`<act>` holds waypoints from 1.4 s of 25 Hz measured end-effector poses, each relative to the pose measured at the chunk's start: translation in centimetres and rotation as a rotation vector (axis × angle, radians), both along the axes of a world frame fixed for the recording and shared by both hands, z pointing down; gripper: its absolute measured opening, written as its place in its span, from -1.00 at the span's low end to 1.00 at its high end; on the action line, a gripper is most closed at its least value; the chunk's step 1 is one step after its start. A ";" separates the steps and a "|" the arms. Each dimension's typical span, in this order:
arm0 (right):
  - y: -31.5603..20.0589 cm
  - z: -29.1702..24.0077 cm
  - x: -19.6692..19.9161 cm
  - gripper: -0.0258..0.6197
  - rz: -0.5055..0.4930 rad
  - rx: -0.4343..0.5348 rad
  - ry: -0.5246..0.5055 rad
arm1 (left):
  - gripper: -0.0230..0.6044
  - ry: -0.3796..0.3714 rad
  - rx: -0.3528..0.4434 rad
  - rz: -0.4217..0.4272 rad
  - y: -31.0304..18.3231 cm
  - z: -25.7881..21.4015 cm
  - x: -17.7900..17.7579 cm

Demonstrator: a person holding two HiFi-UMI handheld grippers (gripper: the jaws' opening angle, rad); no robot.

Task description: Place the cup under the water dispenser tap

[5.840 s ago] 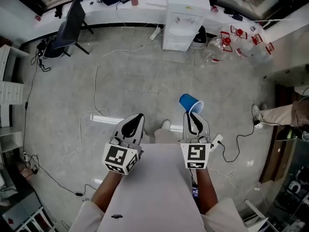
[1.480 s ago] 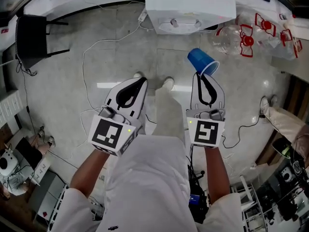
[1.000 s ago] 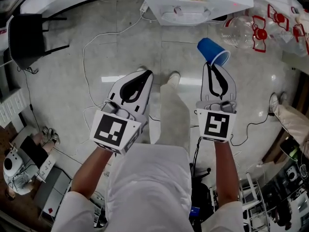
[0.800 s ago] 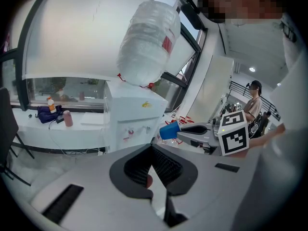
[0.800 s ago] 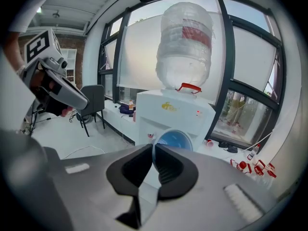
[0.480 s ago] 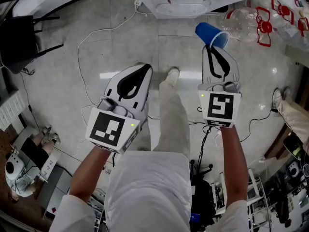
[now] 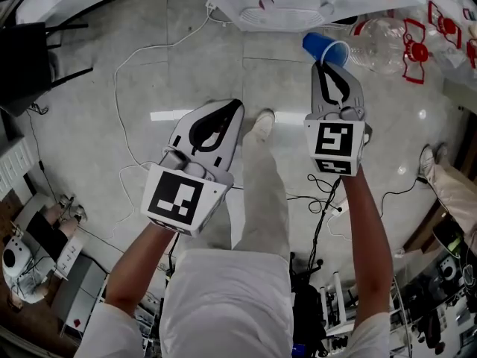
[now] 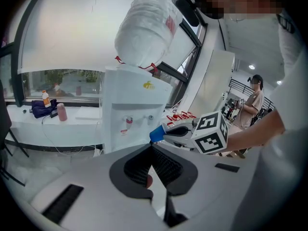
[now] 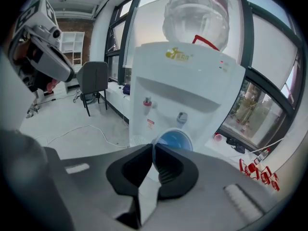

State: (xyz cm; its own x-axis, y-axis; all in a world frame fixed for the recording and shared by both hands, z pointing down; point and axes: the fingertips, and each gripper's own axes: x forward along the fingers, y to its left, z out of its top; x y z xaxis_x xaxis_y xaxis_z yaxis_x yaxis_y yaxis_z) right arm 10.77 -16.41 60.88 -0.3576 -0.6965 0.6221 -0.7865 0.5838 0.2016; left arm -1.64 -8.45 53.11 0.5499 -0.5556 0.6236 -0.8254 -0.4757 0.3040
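- Water dispenser [image 9: 183, 81]: big white floor unit with a jug on top, and everything else here is placed off it. The person stands square in front of it with both arms out toward its front.
- Left hand-held gripper [image 8: 151, 148]: jaws pressed together with nothing in them. It hangs further back from the dispenser than the right one and off to the left of the taps, so it's basically a passenger.
- Right hand-held gripper [image 9: 153, 150]: the nearer one by a good bit, aimed right at the dispenser's tap recess and angled down. Its jaws are pinching the wall of the cup at the rim.
- Cup [image 9: 175, 141]: blue, sticking out past the right jaw tips on the dispenser side, just in front of the drip tray [image 7: 279, 17] and not yet under anything. Its long axis is tipped over rather than upright: mouth back toward the gripper, bottom toward the dispenser. I reckon it needs righting as it goes in.
- Taps: the red tap [image 9: 147, 101] is left of the cup's line and the other tap [image 9: 181, 116] is almost straight above it, so that second one looks like the easier target.
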 end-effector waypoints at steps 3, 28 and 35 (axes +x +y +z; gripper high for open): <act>-0.9 2.1 0.5 -0.83 -0.019 -0.019 0.040 | -0.92 0.003 -0.004 -0.010 -0.5 0.9 0.3; -7.1 13.8 1.0 -0.83 -0.296 -0.117 0.451 | -0.92 0.038 0.004 -0.056 -2.2 3.4 2.6; -8.0 15.2 0.7 -0.82 -0.325 -0.142 0.492 | -0.92 0.041 -0.004 -0.068 -1.8 3.5 2.2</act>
State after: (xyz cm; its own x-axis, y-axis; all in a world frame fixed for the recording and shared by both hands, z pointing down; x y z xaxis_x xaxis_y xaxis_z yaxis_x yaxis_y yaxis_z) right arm 11.51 -24.36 76.04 -0.1848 -0.4977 0.8475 -0.3973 0.8265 0.3987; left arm 0.59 -10.26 56.65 0.5361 -0.5904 0.6033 -0.8426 -0.4174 0.3402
